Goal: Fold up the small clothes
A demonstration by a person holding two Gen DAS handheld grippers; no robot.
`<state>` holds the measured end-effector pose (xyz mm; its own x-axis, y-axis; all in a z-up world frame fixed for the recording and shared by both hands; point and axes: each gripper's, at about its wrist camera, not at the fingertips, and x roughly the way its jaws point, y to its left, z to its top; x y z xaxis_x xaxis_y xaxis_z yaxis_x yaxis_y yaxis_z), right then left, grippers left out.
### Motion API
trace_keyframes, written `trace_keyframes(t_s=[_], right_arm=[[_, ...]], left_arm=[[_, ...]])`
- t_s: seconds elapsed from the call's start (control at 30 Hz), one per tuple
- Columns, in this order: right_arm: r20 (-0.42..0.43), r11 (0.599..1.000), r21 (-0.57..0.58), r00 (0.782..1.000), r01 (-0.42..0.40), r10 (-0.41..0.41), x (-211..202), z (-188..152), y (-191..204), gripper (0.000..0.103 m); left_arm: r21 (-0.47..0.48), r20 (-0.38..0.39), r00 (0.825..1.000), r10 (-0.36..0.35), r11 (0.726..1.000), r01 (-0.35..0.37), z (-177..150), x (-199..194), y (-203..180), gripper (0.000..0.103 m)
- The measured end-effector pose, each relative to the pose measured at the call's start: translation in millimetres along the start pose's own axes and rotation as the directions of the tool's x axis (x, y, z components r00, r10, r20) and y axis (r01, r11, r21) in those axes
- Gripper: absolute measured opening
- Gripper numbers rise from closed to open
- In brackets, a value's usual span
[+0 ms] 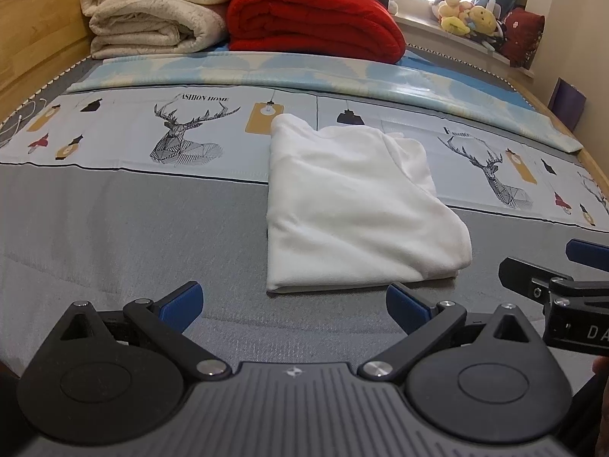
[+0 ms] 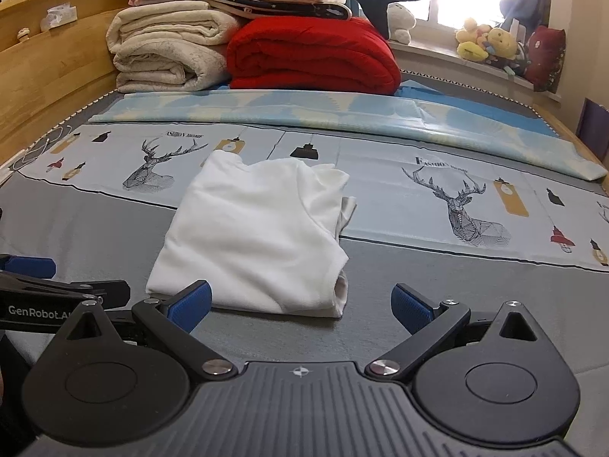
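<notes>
White folded garment [image 1: 354, 205], one

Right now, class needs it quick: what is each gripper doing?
Left gripper: open, holding nothing, just short of the folded white shirt.
Right gripper: open, holding nothing, at the shirt's near edge.
</notes>
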<state>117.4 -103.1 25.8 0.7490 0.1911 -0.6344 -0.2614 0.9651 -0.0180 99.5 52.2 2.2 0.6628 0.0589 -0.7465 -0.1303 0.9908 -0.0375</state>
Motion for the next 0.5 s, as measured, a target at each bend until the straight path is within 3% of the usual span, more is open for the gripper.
trace_keyframes(t_s=[0.5], right_arm=[[0.003, 1.000, -0.013, 1.000, -0.021, 0.021, -4.0, -0.9, 0.4, 0.100]], left_arm=[[0.017, 0.003, 1.000, -0.001, 1.000, 0.001, -0.9, 0.8, -2.2, 0.102]])
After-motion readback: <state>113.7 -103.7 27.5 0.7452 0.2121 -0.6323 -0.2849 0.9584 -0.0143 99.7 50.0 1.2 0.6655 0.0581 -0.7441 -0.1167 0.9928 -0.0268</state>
